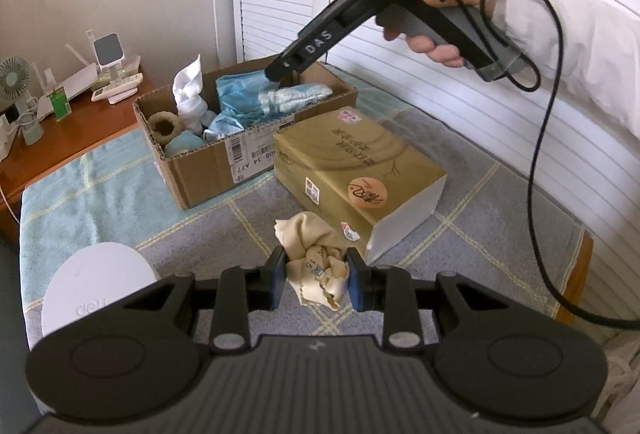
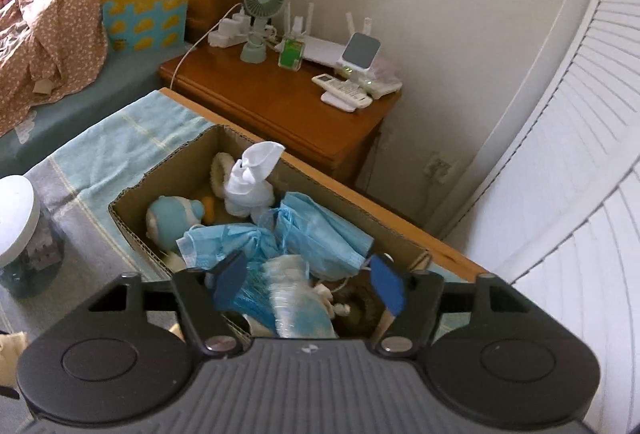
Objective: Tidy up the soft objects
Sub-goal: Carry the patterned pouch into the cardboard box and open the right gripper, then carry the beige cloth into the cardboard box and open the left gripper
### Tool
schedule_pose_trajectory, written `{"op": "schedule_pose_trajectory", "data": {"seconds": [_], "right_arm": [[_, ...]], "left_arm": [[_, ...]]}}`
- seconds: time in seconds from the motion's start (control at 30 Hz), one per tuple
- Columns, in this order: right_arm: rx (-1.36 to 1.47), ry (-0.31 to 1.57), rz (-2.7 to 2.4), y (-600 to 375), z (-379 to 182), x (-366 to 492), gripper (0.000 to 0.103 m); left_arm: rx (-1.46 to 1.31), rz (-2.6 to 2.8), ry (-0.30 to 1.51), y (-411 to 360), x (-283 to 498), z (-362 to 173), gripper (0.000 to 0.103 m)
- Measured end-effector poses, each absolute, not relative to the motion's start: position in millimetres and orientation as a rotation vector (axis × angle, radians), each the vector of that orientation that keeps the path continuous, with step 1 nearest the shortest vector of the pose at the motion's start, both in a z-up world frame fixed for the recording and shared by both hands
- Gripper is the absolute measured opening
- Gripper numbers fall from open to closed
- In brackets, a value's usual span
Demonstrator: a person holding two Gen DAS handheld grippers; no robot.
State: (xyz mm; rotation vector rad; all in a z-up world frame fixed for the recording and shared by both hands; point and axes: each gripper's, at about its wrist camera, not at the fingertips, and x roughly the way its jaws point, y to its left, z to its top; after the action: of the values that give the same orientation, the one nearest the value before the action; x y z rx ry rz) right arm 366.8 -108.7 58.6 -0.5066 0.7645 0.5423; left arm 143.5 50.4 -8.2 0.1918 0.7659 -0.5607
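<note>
1. Left wrist view: left gripper (image 1: pixel 316 280) has its jaws narrowed onto a crumpled cream cloth (image 1: pixel 316 258), pinched at mid-bundle so it should lift as one lump. It sits on the checked table cover (image 1: pixel 120 174), just beside the near corner of the gold tissue box (image 1: pixel 360 170).
2. Same view: the cardboard box (image 1: pixel 224 154) stands behind, toward the cover's far edge. The path there looks open along the tissue box's left side — white lid (image 1: pixel 92 282) sits near the left edge.
3. Right wrist view: right gripper (image 2: pixel 308 282) hangs over the cardboard box's near end, jaws wide, gripping nothing — blue masks (image 2: pixel 320 234) and a plastic-wrapped pack (image 2: pixel 296 310) lie below. The box looks crowded; the far-left corner has some room.
</note>
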Motion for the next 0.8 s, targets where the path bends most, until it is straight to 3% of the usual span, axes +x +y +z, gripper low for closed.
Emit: {"op": "schedule_pose_trajectory", "data": {"seconds": [0.2,0.47,0.8], "right_arm": [[-0.492,0.762,0.489,-117,61,350,0.096],[-0.360,0.768,0.421,-134,61,315,0.103],[-0.241,0.741,0.339,-145,66,255,0.103]], "left_arm": [[0.191,-0.557,0.771,49,143,-7,0.029],[0.183,-0.540,0.773,51,148,-1,0.029],[0.192,-0.503,0.742,49,172,20,0.029]]}}
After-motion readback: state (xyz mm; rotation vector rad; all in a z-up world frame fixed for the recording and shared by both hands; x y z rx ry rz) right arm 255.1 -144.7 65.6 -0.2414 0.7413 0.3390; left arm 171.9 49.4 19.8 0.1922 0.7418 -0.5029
